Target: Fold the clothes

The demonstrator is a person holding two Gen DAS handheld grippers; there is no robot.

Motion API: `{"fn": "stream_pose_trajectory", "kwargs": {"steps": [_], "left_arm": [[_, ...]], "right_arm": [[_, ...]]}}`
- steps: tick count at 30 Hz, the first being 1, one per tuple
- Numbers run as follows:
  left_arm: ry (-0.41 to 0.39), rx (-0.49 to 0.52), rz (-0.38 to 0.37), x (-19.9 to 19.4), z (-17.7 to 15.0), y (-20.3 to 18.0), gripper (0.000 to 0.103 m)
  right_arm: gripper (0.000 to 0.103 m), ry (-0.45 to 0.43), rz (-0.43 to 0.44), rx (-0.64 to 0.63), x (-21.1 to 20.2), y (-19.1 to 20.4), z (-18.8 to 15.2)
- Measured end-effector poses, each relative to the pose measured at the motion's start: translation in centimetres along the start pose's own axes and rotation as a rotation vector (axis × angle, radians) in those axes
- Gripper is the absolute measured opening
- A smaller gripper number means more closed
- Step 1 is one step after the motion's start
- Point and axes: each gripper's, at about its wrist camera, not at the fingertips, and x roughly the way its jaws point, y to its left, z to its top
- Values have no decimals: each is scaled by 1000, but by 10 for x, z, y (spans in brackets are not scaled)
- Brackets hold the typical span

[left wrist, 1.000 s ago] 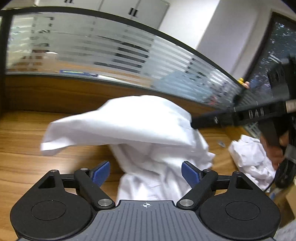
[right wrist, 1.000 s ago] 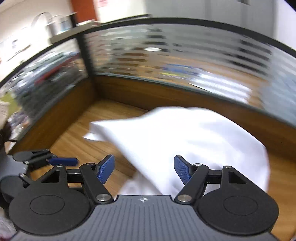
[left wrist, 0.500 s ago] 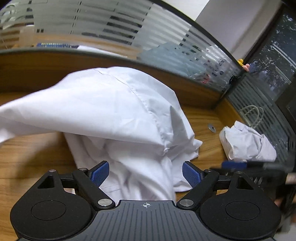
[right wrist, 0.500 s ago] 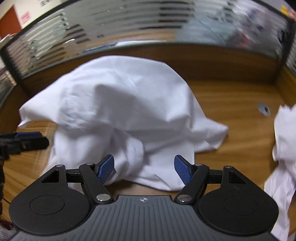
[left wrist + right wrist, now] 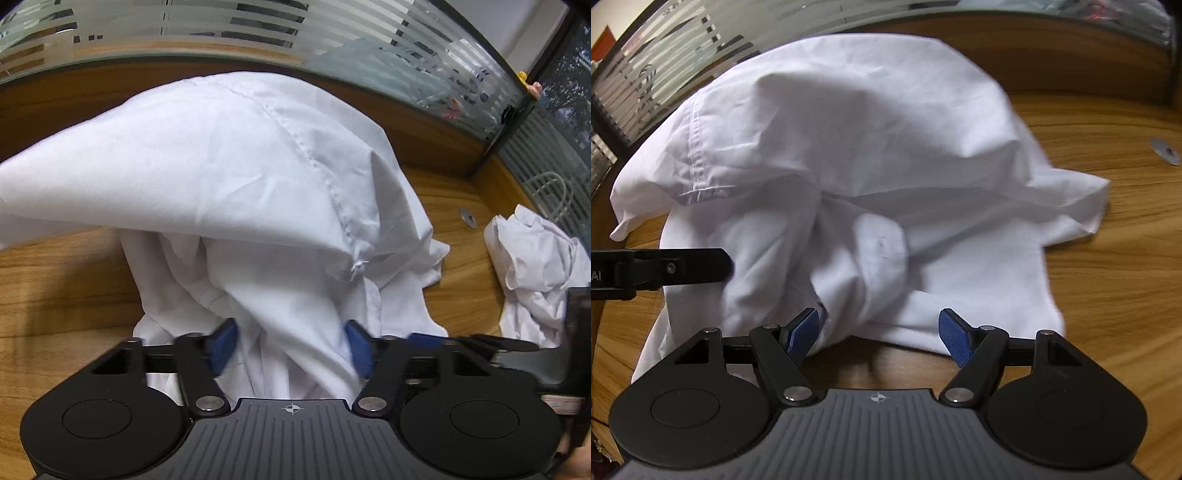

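A white shirt (image 5: 258, 192) lies in a loose, rumpled heap on the wooden table (image 5: 55, 288), nothing folded yet. The left tongs (image 5: 291, 347) are closing around a bunch of its cloth; the right tongs (image 5: 879, 332) stand wide at its near hem. A second crumpled garment (image 5: 535, 258) waits nearby. Half a second earlier, both tongs stood farther from the shirt.

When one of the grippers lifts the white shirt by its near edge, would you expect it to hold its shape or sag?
The white shirt will probably sag: it already lies in soft folds and billows on the wooden desk. It looks thin and light, so it should lift easily. Its loose layers may slide apart, so a pinch of one layer would likely drag the rest behind.
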Motion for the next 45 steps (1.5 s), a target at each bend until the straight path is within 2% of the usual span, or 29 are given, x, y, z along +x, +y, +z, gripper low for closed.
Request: {"fn": "stream_pose_trajectory", "kwargs": {"steps": [1,3,5,7,9,12,15,20,25,30,36,39,42,45], "left_arm": [[-7,6,-1,-1,1,1,37],[-10,10,-2,-5,3,4,29],[-14,-7,-11,-10,7,12,22],[-30,-24,-14,-18,13,19,14],[-58,-41,-11,-29,20,27,11],[-101,-67,-5,-46,31,39,9],[-162,-97,6,-69,46,55,8],[-247,-153,3,-104,71,77,7],[-281,-182,20,-127,79,95,7],[-232,-216,76,-132,58,120,7],[-127,-266,174,-121,6,145,7],[-74,-270,219,-110,-18,150,8],[-26,-298,238,-102,-39,153,10],[-15,-307,245,-102,-51,150,15]], "right_arm": [[77,1,8,-4,5,3,1],[76,8,23,-9,15,7,2],[66,23,39,-11,24,10,4],[34,42,77,-1,30,11,7],[16,38,90,-7,28,14,12],[7,-6,46,-63,11,21,26],[5,-72,7,-70,-18,18,47],[4,-199,-107,-167,-82,11,87],[4,-265,-206,-249,-136,-5,115],[4,-234,-271,-240,-163,-35,112],[5,-138,-300,-157,-152,-66,70],[9,-91,-270,-139,-147,-73,47],[14,-44,-186,-144,-145,-76,29],[20,-3,-132,-182,-160,-68,19]]}}
